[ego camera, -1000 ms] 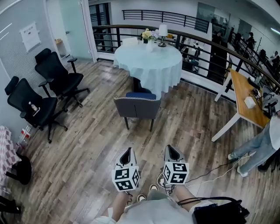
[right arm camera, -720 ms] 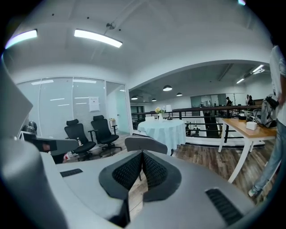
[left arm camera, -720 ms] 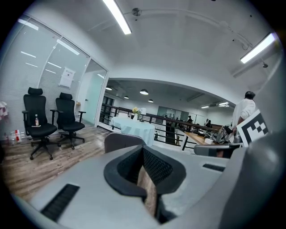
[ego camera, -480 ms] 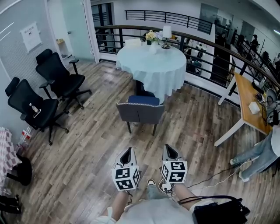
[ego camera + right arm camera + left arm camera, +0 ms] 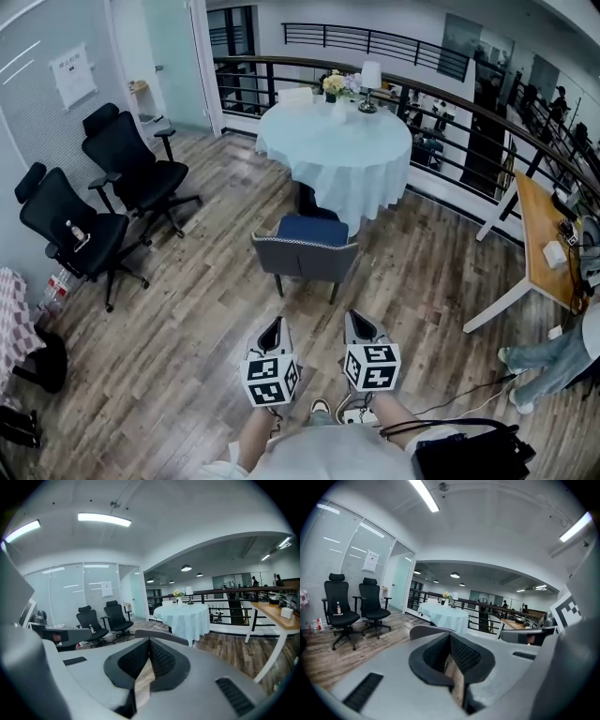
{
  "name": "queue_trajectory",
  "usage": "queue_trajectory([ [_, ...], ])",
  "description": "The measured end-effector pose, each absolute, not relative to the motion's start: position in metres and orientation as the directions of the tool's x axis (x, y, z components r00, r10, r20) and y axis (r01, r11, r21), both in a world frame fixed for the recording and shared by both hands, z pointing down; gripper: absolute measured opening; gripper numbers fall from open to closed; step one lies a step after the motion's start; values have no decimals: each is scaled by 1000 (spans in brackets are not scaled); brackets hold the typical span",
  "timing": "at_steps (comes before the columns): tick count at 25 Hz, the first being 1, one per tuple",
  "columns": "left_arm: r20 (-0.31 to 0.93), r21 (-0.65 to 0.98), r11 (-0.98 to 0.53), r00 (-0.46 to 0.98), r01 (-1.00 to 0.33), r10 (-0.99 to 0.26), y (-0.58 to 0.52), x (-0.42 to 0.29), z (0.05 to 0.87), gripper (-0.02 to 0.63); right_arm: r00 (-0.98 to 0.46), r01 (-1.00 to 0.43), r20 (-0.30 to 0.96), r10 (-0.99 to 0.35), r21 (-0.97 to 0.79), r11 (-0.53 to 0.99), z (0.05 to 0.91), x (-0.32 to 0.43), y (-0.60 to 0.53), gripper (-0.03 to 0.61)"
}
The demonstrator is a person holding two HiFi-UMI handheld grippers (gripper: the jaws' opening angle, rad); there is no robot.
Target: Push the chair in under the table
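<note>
While we have drawn nearer the chair (image 5: pixel 305 255), the left gripper (image 5: pixel 273 326) and right gripper (image 5: pixel 360 321), jaws together and empty, have not reached it, so the push toward the table (image 5: pixel 336 157) is still to come.

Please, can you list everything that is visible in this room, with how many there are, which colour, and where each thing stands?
round table: one, pale blue-green cloth, far centre
flowers: one bunch, yellow and white, on the table
lamp: one, white shade, beside the flowers
chair: one, grey back, blue seat, on the table's near side
office chairs: two, black, left by the glass wall
railing: one, black, behind the table
desk: one, wooden top, white legs, right edge
bag: one, black, bottom right
bystander: one, blue jeans, right edge
left gripper: one, grey, jaws shut, empty, low centre
right gripper: one, grey, jaws shut, empty, beside the left
</note>
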State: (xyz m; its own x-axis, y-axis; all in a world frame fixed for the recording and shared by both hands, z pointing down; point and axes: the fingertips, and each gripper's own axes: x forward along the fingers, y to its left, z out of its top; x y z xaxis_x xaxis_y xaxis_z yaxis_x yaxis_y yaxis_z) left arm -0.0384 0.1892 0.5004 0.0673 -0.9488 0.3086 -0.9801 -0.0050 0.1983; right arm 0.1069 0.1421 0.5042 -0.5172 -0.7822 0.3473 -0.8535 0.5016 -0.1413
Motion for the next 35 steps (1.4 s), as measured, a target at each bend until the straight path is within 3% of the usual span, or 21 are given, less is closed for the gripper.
queue_trajectory([
  [14,337,180,55,9,-982,-941,124,-36,507,3,-593,-800,371,-715,-173,574,519,104,75,17],
  [35,369,186,38,34,-982,-929,49,-45,530,3,-562,-821,429,-707,-186,539,549,109,8,17],
])
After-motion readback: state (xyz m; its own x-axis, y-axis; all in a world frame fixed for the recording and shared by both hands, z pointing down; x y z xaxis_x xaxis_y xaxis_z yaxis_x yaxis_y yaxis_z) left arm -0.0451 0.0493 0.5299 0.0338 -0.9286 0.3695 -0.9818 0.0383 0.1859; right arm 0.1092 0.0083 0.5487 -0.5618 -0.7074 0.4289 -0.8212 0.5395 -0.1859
